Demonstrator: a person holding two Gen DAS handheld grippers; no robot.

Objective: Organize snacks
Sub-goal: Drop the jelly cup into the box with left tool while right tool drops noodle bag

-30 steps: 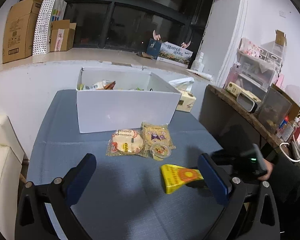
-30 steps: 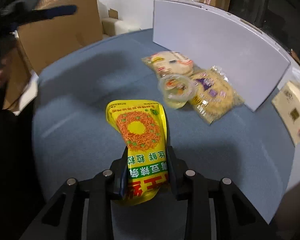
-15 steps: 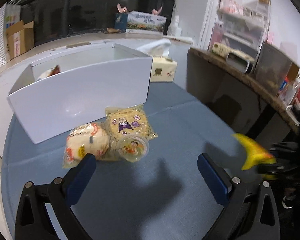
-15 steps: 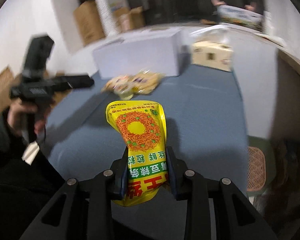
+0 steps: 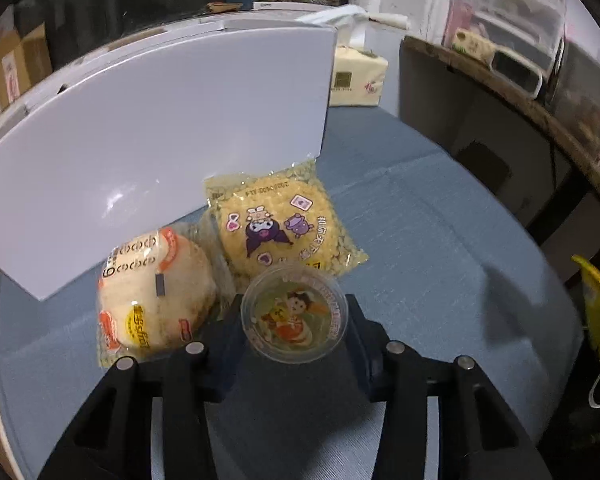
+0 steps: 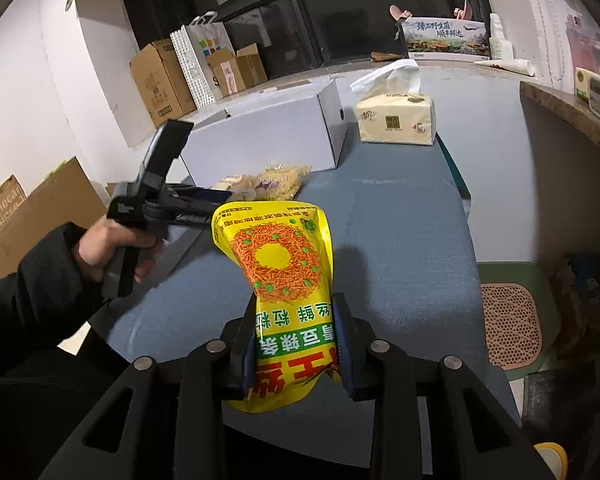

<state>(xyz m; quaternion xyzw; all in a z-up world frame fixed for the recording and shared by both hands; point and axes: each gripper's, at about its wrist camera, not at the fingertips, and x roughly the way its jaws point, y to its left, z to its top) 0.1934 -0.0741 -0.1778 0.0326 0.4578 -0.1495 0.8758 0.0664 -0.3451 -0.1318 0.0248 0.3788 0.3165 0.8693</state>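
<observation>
The left hand-held gripper (image 5: pixel 294 322) points down at a small round jelly cup (image 5: pixel 294 316) that sits on the blue table (image 5: pixel 440 280). Its jaws are closing, with the cup right between the two dark fingers (image 5: pixel 362 336), which look like they touch its sides. Just beside the cup is a round bun in a clear wrapper (image 5: pixel 156 296), and just behind it lies a flat yellow snack bag with cartoon stickers (image 5: pixel 280 224). Both rest against the front wall of the white box (image 5: pixel 160 136), which stands toward the far edge of the table. A tissue pack (image 6: pixel 396 120) sits by the far right corner.

The right hand-held gripper (image 6: pixel 296 340) is squeezed tight on a big yellow snack pouch (image 6: pixel 280 264) and holds it up above the near edge of the table. A hand (image 6: pixel 108 248) in a dark sleeve holds the left tool
</observation>
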